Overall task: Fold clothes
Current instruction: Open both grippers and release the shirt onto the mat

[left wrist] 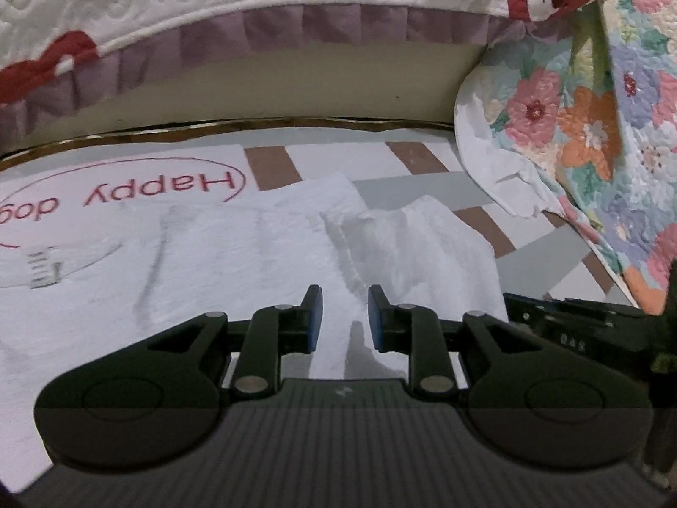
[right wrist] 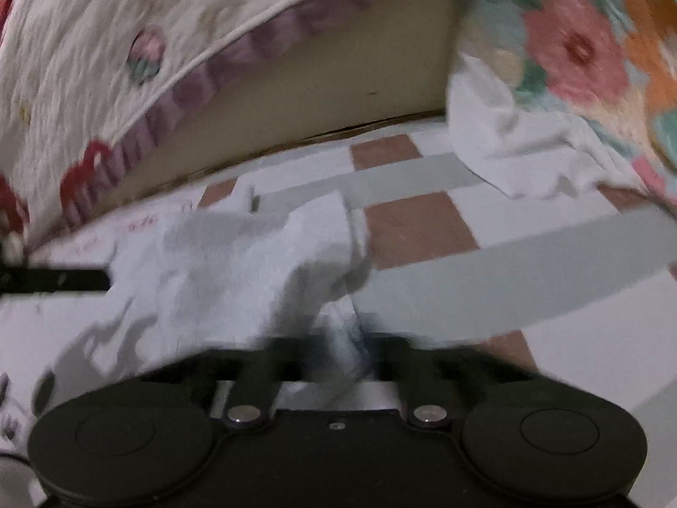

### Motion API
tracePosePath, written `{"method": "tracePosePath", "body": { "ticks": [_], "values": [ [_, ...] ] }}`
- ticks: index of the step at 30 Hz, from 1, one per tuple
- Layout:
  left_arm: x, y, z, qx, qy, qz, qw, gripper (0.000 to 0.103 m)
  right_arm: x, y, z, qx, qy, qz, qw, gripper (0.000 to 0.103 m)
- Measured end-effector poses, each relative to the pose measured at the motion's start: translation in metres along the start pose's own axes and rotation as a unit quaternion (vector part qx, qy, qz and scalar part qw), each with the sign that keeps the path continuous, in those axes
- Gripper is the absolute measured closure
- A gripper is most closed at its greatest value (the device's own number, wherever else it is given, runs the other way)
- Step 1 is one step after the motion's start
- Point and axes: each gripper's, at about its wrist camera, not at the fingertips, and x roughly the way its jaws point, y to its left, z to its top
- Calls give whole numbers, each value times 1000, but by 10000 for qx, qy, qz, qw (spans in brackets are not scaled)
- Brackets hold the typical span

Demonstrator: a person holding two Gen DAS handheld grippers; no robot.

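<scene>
A white garment (left wrist: 254, 254) lies spread on a checked mat, its collar label at the left and a rumpled fold at the right. My left gripper (left wrist: 345, 317) hovers just over the garment, its blue pads (left wrist: 314, 317) apart with nothing between them. In the right wrist view the picture is blurred. There the white garment (right wrist: 254, 254) rises in a bunched peak into my right gripper (right wrist: 342, 351), which is shut on a pinch of its edge. The right tool's black body (left wrist: 571, 326) shows at the right edge of the left wrist view.
The mat (right wrist: 419, 228) has brown, grey and white squares and a red "Happy dog" print (left wrist: 127, 194). A bed side (left wrist: 296, 84) with a white quilt and purple ruffle stands behind. A floral quilt (left wrist: 601, 127) with a white lining hangs down at the right.
</scene>
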Motion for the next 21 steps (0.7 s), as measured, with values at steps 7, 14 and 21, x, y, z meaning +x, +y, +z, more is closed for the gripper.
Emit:
{"method": "tracePosePath", "body": {
  "ticks": [7,14,21],
  "values": [
    [12,-9,-3,29,-45,-259,9997,81,-71,-13,-2,-534,-654,-827,9930,100],
    [29,-22,-11,301,465,-339,9979,78,-55,-26,-24,-201,-366,-884,9952,100],
    [43,-25,-11,263,559,-85,9981,77,-53,-32,-31,-37,-216,-1033,9944,103]
  ]
}}
